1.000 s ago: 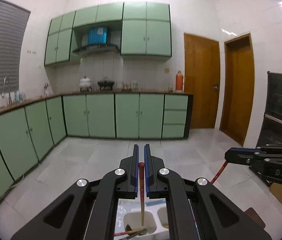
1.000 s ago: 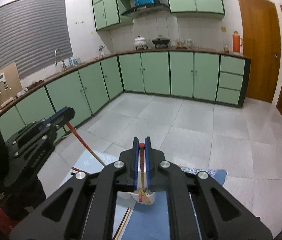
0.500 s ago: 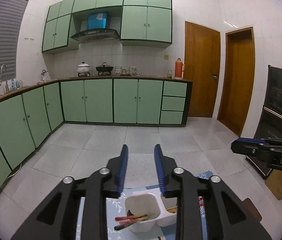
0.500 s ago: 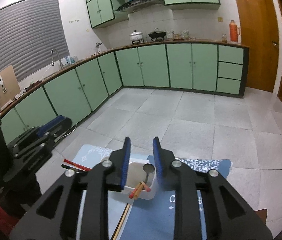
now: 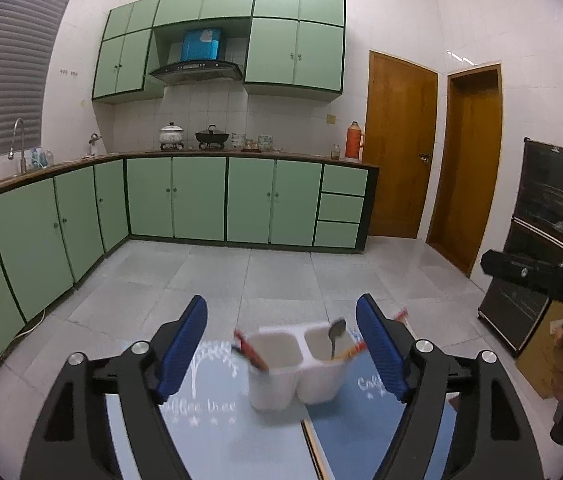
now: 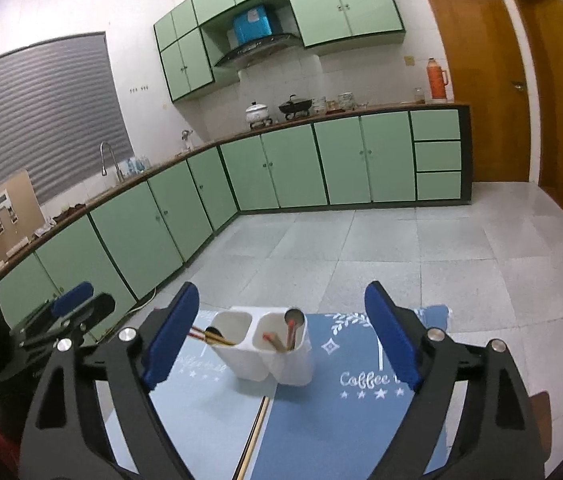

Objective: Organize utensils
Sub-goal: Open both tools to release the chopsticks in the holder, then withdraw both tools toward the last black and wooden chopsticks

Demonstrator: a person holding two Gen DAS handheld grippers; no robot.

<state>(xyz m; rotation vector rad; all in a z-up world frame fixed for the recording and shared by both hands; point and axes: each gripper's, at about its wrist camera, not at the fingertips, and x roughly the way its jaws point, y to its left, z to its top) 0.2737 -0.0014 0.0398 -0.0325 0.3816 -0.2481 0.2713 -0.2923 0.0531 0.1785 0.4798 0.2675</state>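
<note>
L gripper (image 5: 281, 344): your jaws are wide apart, just been opening, nothing betw. them; the blue pads (image 5: 183, 346) frame the holder from this side w/o touching it.
R gripper (image 6: 281, 336): same for you, jaws spread wide, just been opening, nothing clamped.
Mats: light-blue mat (image 6: 201, 404) on the left, darker blue mat (image 6: 345, 404) on the right, edges meeting; a thin stick (image 6: 255, 432) lies along the seam, near you.
Holder (image 6: 269, 350): white, 2 compartments, upright on the mats just past your pads.
L compartment: red-tipped chopsticks (image 5: 250, 353) lean out over its left rim.
R compartment: spoon (image 6: 293, 322) stands bowl-up, w/ more chopsticks beside it.
Floor (image 6: 401, 248): pale tiles beyond the mats.
Far: green cabinets (image 5: 201, 200) along the wall, 2 wooden doors (image 5: 401, 144) on the right.
</note>
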